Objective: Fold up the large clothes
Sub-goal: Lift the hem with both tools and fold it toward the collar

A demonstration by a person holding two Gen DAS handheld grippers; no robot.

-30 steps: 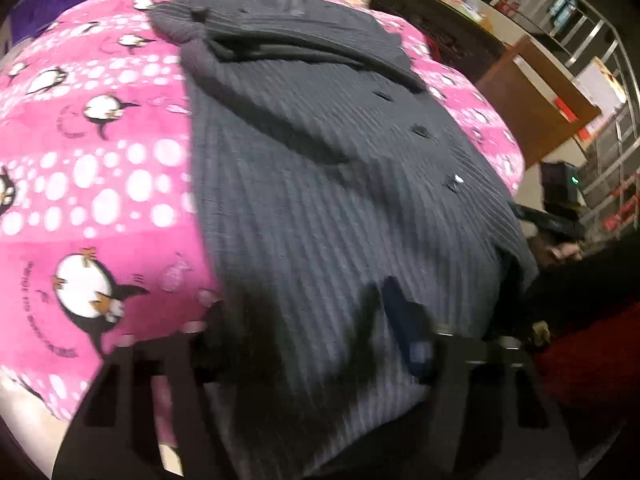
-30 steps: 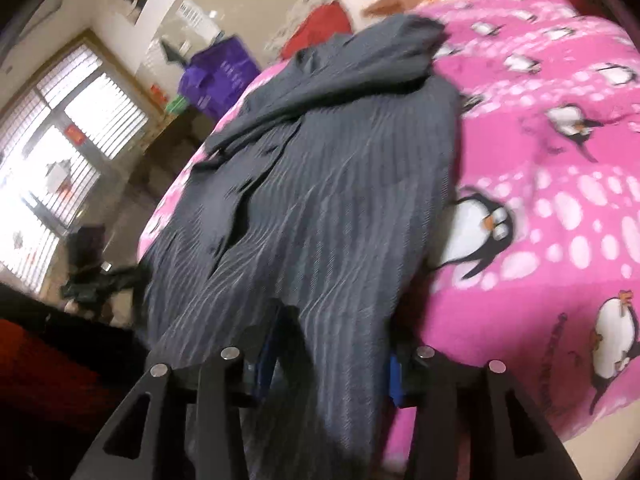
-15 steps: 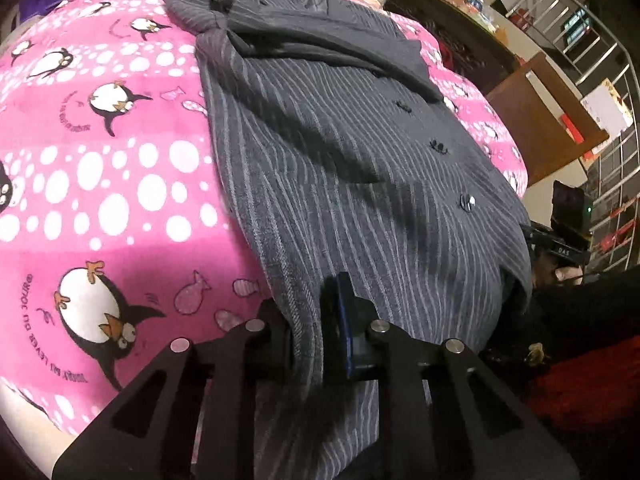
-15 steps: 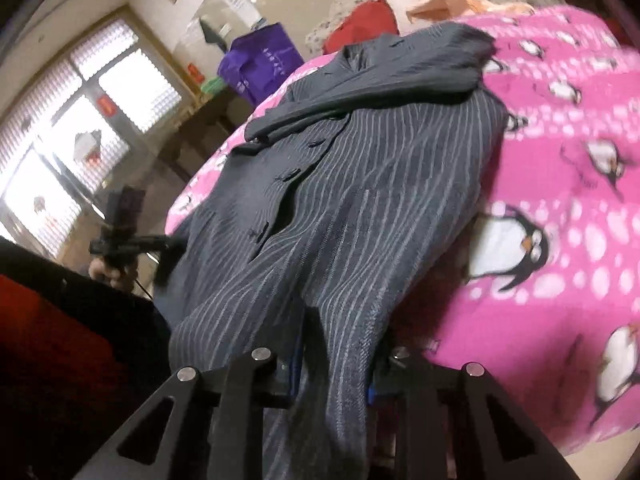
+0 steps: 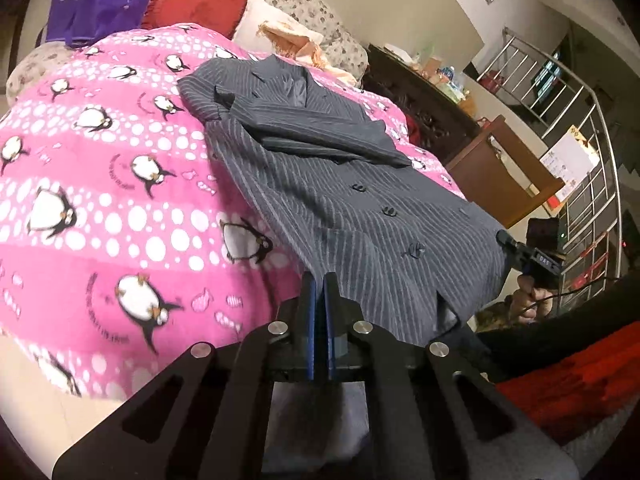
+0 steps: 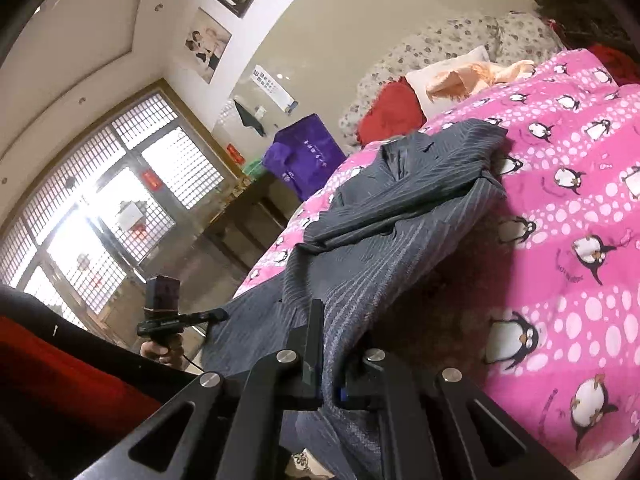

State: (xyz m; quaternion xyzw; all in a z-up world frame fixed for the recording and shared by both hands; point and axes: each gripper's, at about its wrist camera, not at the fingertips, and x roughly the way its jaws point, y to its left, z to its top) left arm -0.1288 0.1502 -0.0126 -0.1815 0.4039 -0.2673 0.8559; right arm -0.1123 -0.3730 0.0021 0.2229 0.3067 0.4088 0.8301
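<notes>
Your left gripper (image 5: 319, 288) is clenched on the hem of the grey pinstriped coat (image 5: 340, 184), and your right gripper (image 6: 326, 344) pinches the hem's other corner. The coat's lower end hangs lifted off the pink penguin blanket (image 5: 100, 200) on the bed, collar end resting there. With so little cloth caught, a corner could slip out, or the folded sleeve could slide and skew the fold.

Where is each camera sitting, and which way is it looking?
Left wrist: on the left gripper, looking up the bed over the coat; its fingers pinch the hem.
Right wrist: on the right gripper, facing the coat and window; fingers clamp cloth.
Both show: coat, pink blanket.
</notes>
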